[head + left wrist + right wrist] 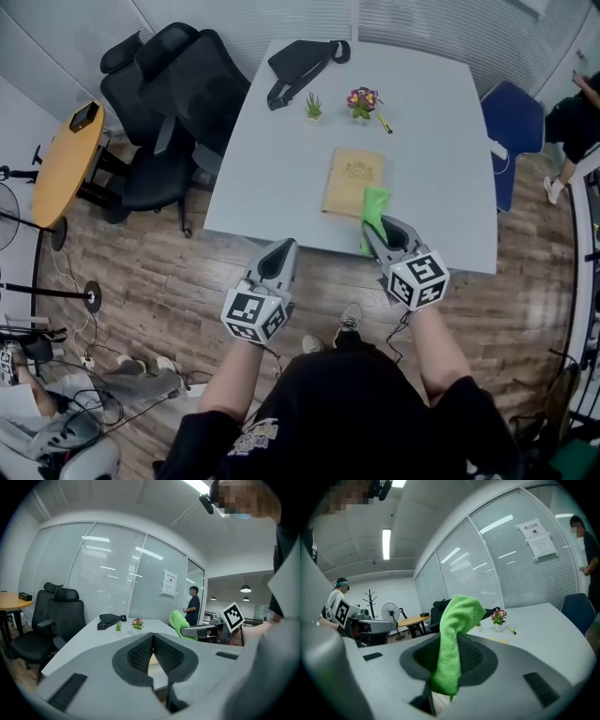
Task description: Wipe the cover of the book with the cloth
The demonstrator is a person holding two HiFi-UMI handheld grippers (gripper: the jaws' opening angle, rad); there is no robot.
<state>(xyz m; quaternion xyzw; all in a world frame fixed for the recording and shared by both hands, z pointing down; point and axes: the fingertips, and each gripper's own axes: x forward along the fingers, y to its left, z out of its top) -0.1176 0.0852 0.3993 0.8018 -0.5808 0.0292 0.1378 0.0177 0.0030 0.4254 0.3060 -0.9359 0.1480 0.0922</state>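
A tan book (352, 181) lies flat on the white table (281, 187), near its front edge. My right gripper (374, 228) is shut on a green cloth (374, 214), which sticks up from the jaws and hangs over the book's near right corner; the right gripper view shows the cloth (452, 644) pinched and drooping. My left gripper (285, 251) is shut with nothing in it, hovering just off the table's front edge, left of the book. In the left gripper view its pads (152, 654) meet, and the right gripper with the cloth (180, 623) shows to the right.
At the table's far side lie a black waist bag (302, 66), a small green plant (313, 107), a flower pot (361, 101) and a yellow pen (384, 122). A black office chair (169, 112) stands left, a blue chair (514, 127) right, a round wooden table (66, 159) further left.
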